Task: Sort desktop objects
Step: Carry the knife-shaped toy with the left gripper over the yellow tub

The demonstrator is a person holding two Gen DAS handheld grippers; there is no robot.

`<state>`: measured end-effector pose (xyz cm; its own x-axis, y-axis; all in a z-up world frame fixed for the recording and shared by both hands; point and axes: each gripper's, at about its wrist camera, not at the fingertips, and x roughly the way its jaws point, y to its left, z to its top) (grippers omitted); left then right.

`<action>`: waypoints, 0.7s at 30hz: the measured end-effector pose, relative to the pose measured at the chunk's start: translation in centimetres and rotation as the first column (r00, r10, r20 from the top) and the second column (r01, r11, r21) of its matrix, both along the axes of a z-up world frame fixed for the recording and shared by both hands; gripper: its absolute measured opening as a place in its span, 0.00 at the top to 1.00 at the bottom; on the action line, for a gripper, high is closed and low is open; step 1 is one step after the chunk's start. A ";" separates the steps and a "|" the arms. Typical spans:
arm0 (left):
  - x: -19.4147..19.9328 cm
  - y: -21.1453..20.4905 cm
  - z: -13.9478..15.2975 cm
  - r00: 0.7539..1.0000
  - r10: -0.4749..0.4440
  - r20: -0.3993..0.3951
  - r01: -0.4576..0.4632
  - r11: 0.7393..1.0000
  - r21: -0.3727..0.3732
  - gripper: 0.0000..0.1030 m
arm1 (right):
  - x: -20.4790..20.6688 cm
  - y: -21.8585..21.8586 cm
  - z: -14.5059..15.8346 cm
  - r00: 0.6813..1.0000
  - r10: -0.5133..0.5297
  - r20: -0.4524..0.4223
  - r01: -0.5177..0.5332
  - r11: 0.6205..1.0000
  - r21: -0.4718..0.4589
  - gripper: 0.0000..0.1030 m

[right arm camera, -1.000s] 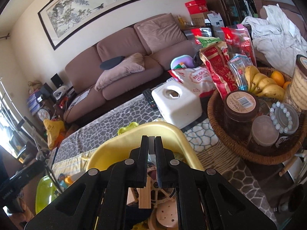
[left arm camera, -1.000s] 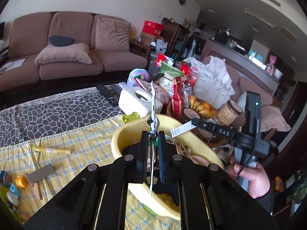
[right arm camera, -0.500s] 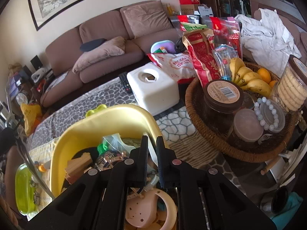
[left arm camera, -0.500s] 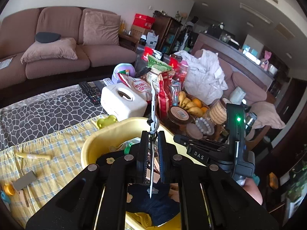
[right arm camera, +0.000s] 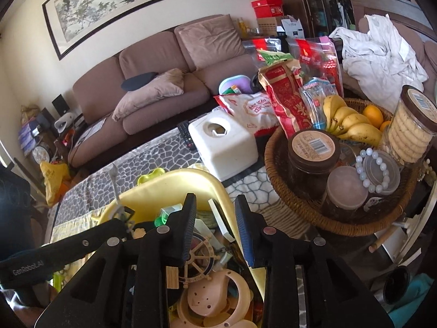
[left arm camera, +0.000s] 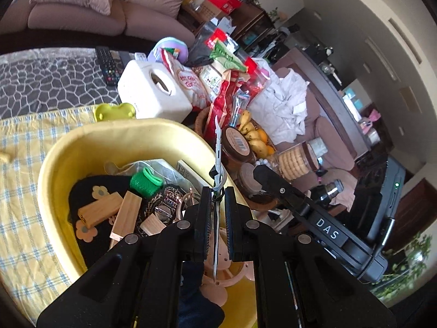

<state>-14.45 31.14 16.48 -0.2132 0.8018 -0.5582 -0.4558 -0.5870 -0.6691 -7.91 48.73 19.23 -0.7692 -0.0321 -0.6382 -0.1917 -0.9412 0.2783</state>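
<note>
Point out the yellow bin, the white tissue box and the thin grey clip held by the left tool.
yellow bin [left arm camera: 114, 136], left wrist view, far rim.
white tissue box [right arm camera: 232, 150], right wrist view, front face.
thin grey clip [left arm camera: 217, 147], left wrist view, upper shaft.

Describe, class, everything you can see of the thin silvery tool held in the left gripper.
The thin silvery tool is a slim, flat, metal-looking strip with notched edges and a pointed far end. It stands edge-on to the left wrist camera, clamped about midway between the shut jaws of the left gripper, both ends sticking out. A small dark ring or loop sits on it just beyond the jaws. It hangs over the yellow tub, apparently touching nothing but the jaws' pads.
</note>
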 end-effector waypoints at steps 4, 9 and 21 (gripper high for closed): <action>-0.2 1.1 -0.9 1.000 -0.002 0.031 0.002 1.000 -0.014 0.91 | 0.0 0.2 -0.1 1.000 -0.003 0.001 0.003 1.000 -0.002 0.70; -0.6 2.5 -1.1 0.999 0.010 0.039 -0.009 1.000 -0.027 0.91 | -0.1 0.3 -0.4 1.000 -0.001 0.014 0.001 1.000 0.001 0.70; -2.3 2.9 -3.2 0.987 0.118 0.107 -0.112 0.992 -0.062 0.83 | 0.0 0.1 -0.6 1.000 0.007 0.025 -0.008 1.000 0.023 0.70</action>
<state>-16.72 34.08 13.27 -0.2365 0.7428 -0.6264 -0.3084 -0.6687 -0.6765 -7.94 48.87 18.66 -0.7530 -0.0228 -0.6577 -0.1912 -0.9487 0.2517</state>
